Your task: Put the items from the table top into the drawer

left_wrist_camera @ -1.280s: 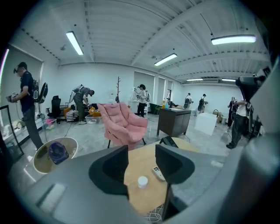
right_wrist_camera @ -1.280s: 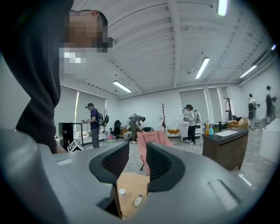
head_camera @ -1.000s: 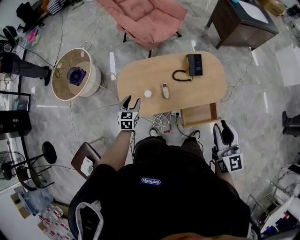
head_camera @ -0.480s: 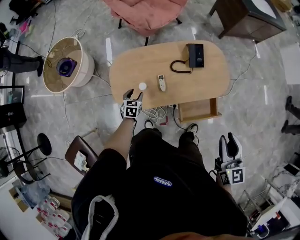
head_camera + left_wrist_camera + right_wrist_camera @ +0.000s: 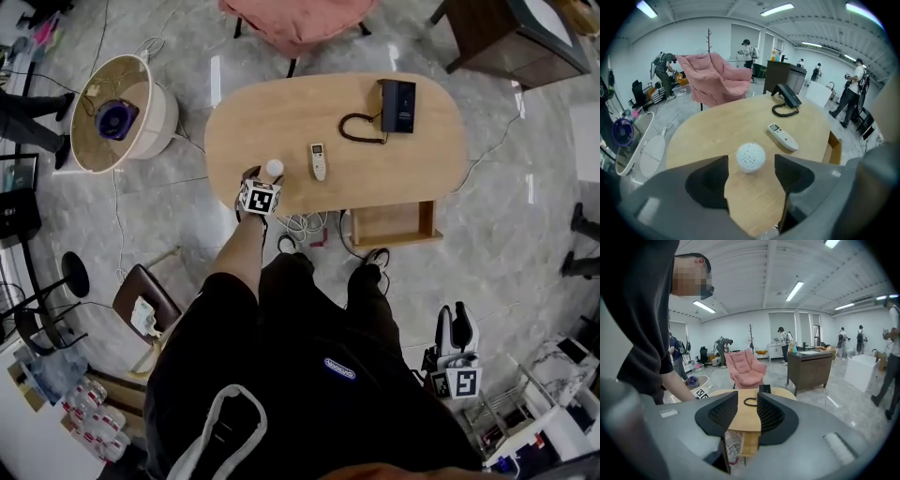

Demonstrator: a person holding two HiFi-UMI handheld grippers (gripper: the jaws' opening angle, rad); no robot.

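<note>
Head view, we saw the left gripper [image 5: 258,180] at the table [image 5: 412,159] edge, left of centre, white ball [image 5: 274,169] at its tips, drawer [image 5: 391,225] open below, left gripper view, jaws stood apart either side of the white ball, right gripper view, right gripper [image 5: 747,411] jaws slightly apart, empty.

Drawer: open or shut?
Open. The drawer sticks out past the oval table at its near edge, its wooden inside showing from above.

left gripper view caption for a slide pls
Open left gripper lined up on a white ball on the wooden table, remote control just beyond.
</note>
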